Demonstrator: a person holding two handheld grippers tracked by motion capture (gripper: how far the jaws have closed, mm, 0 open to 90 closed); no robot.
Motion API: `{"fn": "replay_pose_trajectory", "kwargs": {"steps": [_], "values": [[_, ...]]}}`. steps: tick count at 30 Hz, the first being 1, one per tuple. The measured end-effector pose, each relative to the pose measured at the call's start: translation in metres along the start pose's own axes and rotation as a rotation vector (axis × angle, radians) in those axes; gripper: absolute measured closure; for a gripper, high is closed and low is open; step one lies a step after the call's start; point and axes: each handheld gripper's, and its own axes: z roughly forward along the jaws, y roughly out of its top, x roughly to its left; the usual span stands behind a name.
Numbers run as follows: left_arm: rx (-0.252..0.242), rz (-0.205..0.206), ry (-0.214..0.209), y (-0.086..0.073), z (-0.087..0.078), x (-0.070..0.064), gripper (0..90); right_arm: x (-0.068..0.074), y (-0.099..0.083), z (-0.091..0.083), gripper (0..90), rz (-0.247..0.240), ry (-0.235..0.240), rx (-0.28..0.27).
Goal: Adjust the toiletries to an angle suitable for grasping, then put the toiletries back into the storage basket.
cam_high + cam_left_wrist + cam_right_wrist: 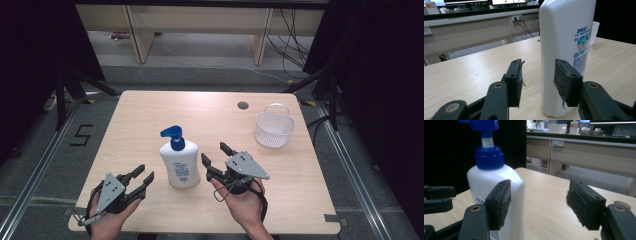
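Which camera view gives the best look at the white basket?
The high view: the white basket shows whole, handle included, standing on the table near its far right corner. The left gripper view catches just a sliver of it behind the bottle.

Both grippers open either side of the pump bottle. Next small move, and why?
Probably ease the right gripper left so its open jaws straddle the pump bottle, then close. The bottle stands upright and untouched; in the right gripper view it sits behind the left jaw, not in the gap. The left gripper is open beside it too.
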Motion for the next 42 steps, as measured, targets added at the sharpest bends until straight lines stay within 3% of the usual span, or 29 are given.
{"fn": "replay_pose_trajectory", "kwargs": {"steps": [7, 11, 12, 13, 19, 22, 25, 29, 30, 33, 36, 39, 41, 42], "values": [[-0.016, -0.011, -0.02, -0.001, 0.004, 0.0, 57.4, 0.005, 0.003, 0.0, 35.7, -0.003, 0.01, -0.006], [0.009, -0.014, -0.002, -0.002, 0.0, 0.001, 57.0, 0.007, 0.005, 0.002, 35.7, -0.021, 0.016, -0.013], [0.008, -0.019, 0.001, -0.003, -0.001, 0.002, 56.7, 0.009, 0.005, 0.002, 35.7, -0.003, 0.004, -0.005], [0.008, -0.019, 0.001, -0.003, -0.001, 0.002, 56.4, 0.009, 0.005, 0.003, 35.8, -0.025, 0.016, -0.017], [0.0, -0.009, -0.006, -0.003, 0.001, 0.0, 55.6, 0.019, 0.008, 0.008, 35.7, 0.001, 0.014, -0.032], [0.008, -0.029, 0.0, -0.006, 0.002, 0.0, 55.5, 0.026, 0.013, 0.01, 35.3, 0.035, 0.016, -0.046], [0.01, -0.025, -0.006, -0.008, 0.003, -0.001, 54.9, 0.032, 0.019, 0.012, 35.4, 0.009, -0.004, -0.062], [0.019, -0.026, -0.021, -0.009, 0.002, -0.004, 54.3, 0.042, 0.027, 0.018, 35.4, 0.03, -0.002, -0.072], [0.018, -0.025, -0.024, -0.009, 0.002, -0.004, 54.3, 0.045, 0.03, 0.02, 35.4, 0.008, -0.01, -0.081], [0.013, -0.018, -0.042, -0.009, 0.003, -0.006, 54.2, 0.055, 0.034, 0.022, 35.5, 0.014, -0.014, -0.083], [0.008, -0.014, -0.051, -0.008, 0.004, -0.007, 54.0, 0.062, 0.035, 0.028, 36.1, -0.016, -0.036, -0.075], [0.003, -0.017, -0.051, -0.008, 0.003, -0.006, 53.9, 0.067, 0.035, 0.037, 36.8, 0.013, -0.043, -0.048], [0.016, -0.021, -0.045, -0.009, 0.003, -0.005, 53.9, 0.067, 0.037, 0.042, 37.2, -0.022, -0.049, -0.059], [0.014, -0.021, -0.045, -0.009, 0.003, -0.005, 53.9, 0.069, 0.037, 0.044, 37.7, 0.004, -0.048, -0.052]]}}
